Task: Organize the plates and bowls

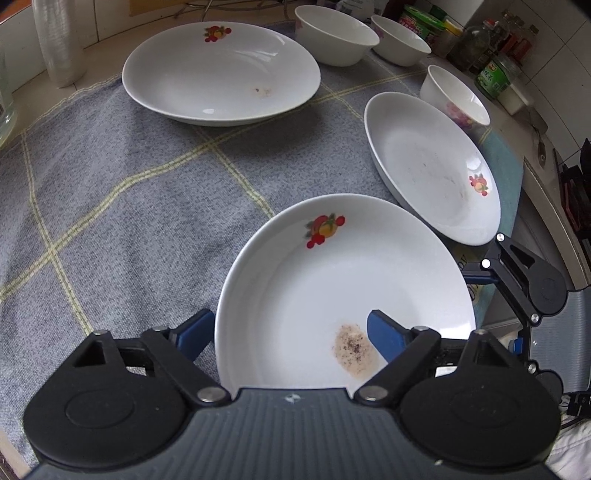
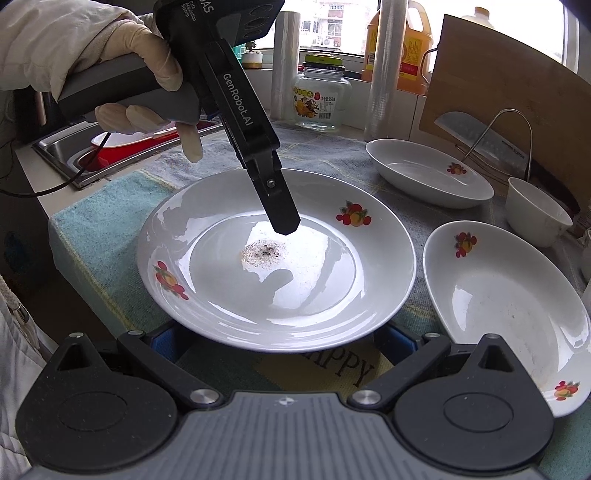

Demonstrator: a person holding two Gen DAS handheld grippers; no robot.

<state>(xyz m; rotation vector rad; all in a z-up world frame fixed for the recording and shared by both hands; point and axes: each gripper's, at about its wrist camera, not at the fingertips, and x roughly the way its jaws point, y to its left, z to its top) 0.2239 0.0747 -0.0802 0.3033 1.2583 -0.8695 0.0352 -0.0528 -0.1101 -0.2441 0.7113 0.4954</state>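
Three white deep plates with fruit decals lie on a grey checked cloth [image 1: 110,203]. The nearest plate [image 1: 332,288] [image 2: 332,295] has a brown stain in its well. My left gripper [image 1: 290,332] [image 2: 282,221] points steeply down at it and straddles its rim, one blue finger [image 1: 195,332] outside and the other over the well, neither pressing. My right gripper [image 2: 280,339] stands wide open, its fingers partly hidden under the same plate's opposite edge. A second plate [image 1: 432,166] [image 2: 498,295] lies beside it and a third [image 1: 221,74] [image 2: 424,173] farther off. Three white bowls [image 1: 332,35] [image 1: 399,40] [image 1: 454,96] stand beyond.
A gloved hand [image 2: 140,55] holds the left gripper's handle. A sink with a red basin [image 2: 110,147] lies past the cloth's edge. A glass jar [image 2: 321,99], an oil bottle [image 2: 410,55], a cutting board [image 2: 498,92] with a cleaver [image 2: 480,136] and condiment jars [image 1: 495,77] line the counter's back.
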